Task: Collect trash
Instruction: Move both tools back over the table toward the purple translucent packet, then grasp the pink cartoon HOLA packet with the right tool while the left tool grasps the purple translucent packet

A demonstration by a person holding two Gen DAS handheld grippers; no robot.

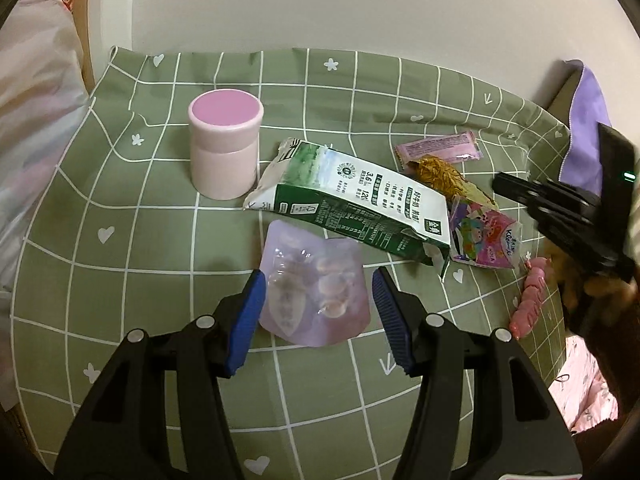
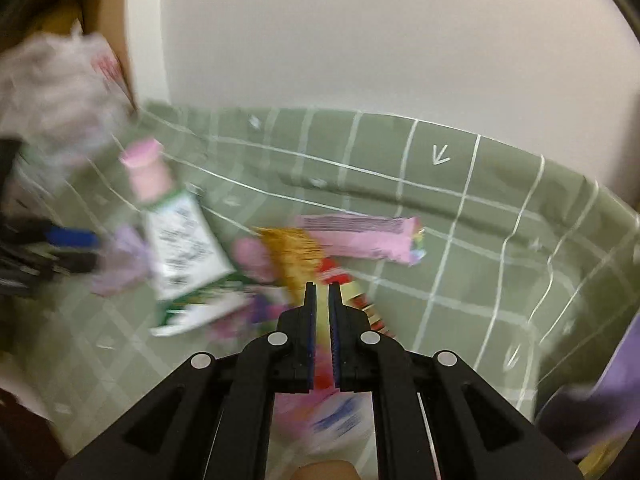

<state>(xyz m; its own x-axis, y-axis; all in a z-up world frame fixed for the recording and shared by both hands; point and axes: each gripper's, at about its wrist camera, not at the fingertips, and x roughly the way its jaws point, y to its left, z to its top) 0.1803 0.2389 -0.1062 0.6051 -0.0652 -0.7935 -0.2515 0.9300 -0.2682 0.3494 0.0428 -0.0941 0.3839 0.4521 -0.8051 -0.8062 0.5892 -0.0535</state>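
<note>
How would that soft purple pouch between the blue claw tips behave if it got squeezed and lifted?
The purple pouch looks like thin, glossy film, so it would probably buckle and sag rather than stay flat. The few lumps showing through it suggest it is nearly empty and light. Its shiny surface might slip, though the left claw, open around it, has ribbed blue pads that should help.
</note>
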